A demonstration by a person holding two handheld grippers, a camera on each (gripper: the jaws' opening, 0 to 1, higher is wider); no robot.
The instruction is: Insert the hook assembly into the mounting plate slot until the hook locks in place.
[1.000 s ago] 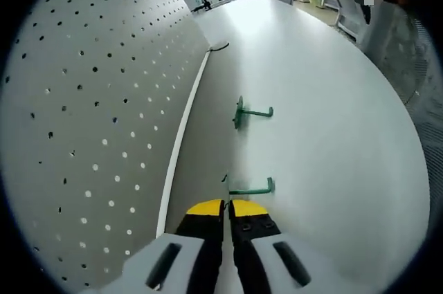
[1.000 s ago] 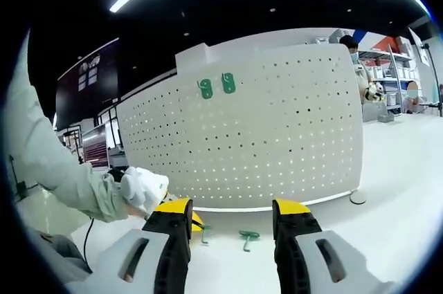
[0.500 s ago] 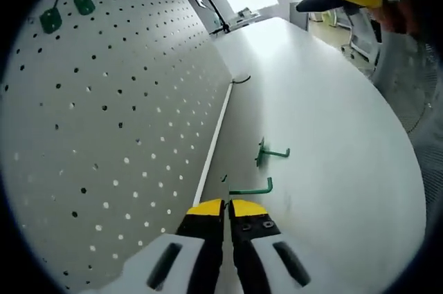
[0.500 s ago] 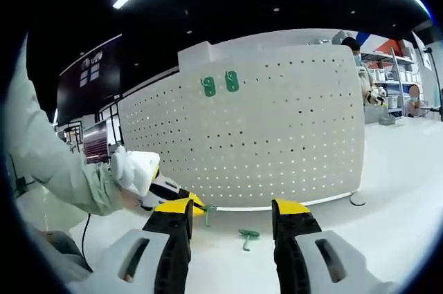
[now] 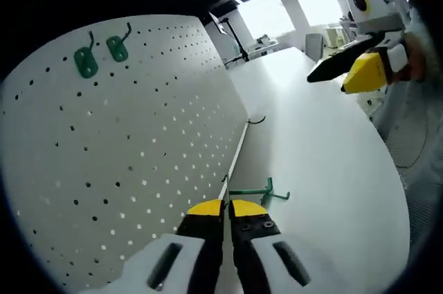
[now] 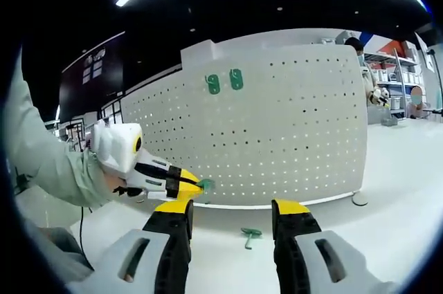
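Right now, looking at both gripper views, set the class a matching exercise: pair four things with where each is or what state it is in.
Things:
1. left gripper
2. right gripper
3. loose hook
4. two hung hooks

States or places:
A. lying on the white table
B. high on the pegboard
C. jaws apart, holding nothing
D. shut on a green hook

Pairs: 1-D, 2-C, 3-A, 4-B
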